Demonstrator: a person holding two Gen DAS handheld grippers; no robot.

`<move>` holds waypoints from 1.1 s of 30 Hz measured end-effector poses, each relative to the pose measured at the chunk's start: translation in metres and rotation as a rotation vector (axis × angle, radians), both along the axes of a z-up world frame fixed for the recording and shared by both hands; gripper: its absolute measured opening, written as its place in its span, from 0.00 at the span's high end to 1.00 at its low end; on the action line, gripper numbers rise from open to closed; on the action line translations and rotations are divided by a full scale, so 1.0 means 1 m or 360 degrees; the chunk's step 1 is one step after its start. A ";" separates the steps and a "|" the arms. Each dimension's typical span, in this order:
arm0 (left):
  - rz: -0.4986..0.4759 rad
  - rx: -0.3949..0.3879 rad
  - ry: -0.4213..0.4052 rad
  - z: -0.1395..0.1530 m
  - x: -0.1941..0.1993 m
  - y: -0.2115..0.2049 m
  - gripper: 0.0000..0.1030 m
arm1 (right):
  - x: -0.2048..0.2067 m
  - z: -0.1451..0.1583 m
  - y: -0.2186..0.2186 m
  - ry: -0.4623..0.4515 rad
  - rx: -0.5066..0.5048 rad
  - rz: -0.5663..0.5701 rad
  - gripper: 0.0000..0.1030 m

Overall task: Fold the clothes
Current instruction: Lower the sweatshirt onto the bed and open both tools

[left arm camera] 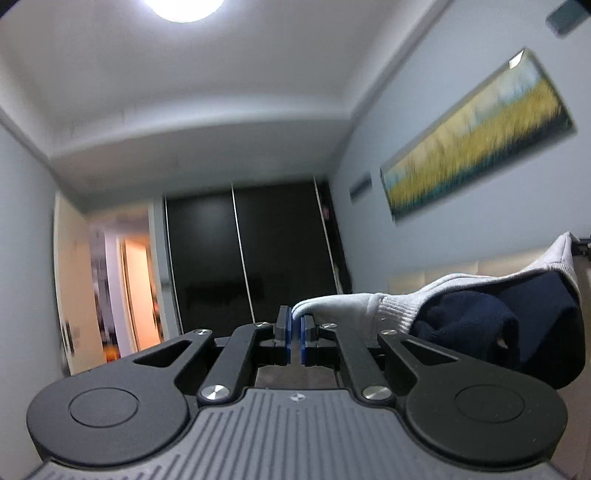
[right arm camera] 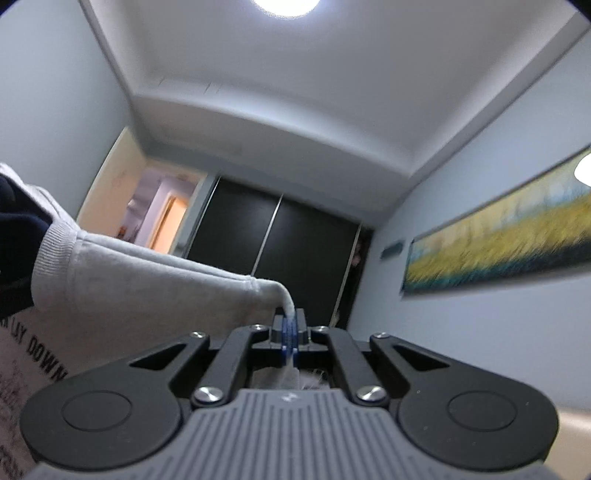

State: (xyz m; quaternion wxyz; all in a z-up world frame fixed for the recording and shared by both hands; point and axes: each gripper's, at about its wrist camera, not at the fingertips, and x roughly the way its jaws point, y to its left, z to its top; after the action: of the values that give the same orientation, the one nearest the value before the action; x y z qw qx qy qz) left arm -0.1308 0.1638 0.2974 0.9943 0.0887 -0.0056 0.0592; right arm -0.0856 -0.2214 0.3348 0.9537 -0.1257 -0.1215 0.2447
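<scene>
Sweatshirt [right arm camera: 147, 280] pinched by both claws | painting [right arm camera: 498, 243] | wardrobe [left arm camera: 255, 251] ahead

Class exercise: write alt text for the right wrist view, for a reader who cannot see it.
The right gripper, its blue-padded fingers shut on the edge of a grey sweatshirt with a navy lining, holds it up in a bedroom. Behind are dark wardrobe doors, a landscape painting and a ceiling light.

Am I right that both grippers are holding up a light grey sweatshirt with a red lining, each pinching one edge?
Nearly. The lining is dark navy, not red; the left wrist view shows it inside the ribbed opening. The rest holds: the left gripper and the right gripper each pinch an edge of the light grey sweatshirt.
</scene>
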 end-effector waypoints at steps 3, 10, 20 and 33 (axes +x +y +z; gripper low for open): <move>-0.0005 -0.0089 0.0250 -0.045 0.043 0.022 0.97 | 0.040 -0.031 0.021 0.0214 -0.0071 0.0026 0.97; 0.0012 -0.0162 0.0658 -0.150 0.177 0.063 0.97 | 0.147 -0.144 0.082 0.0679 -0.0282 -0.0084 0.97; 0.0067 -0.0339 0.1190 -0.291 0.344 0.114 0.97 | 0.326 -0.273 0.170 0.1132 -0.0517 -0.0253 0.97; 0.0066 -0.0336 0.1546 -0.423 0.394 0.131 0.92 | 0.434 -0.430 0.203 0.1603 -0.0718 -0.0252 0.95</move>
State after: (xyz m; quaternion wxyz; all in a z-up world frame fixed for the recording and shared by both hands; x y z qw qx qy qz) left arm 0.2632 0.2944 -0.1256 0.8842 0.0050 0.4661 0.0310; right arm 0.3489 -0.0186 -0.0953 0.8589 -0.2029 0.4146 0.2220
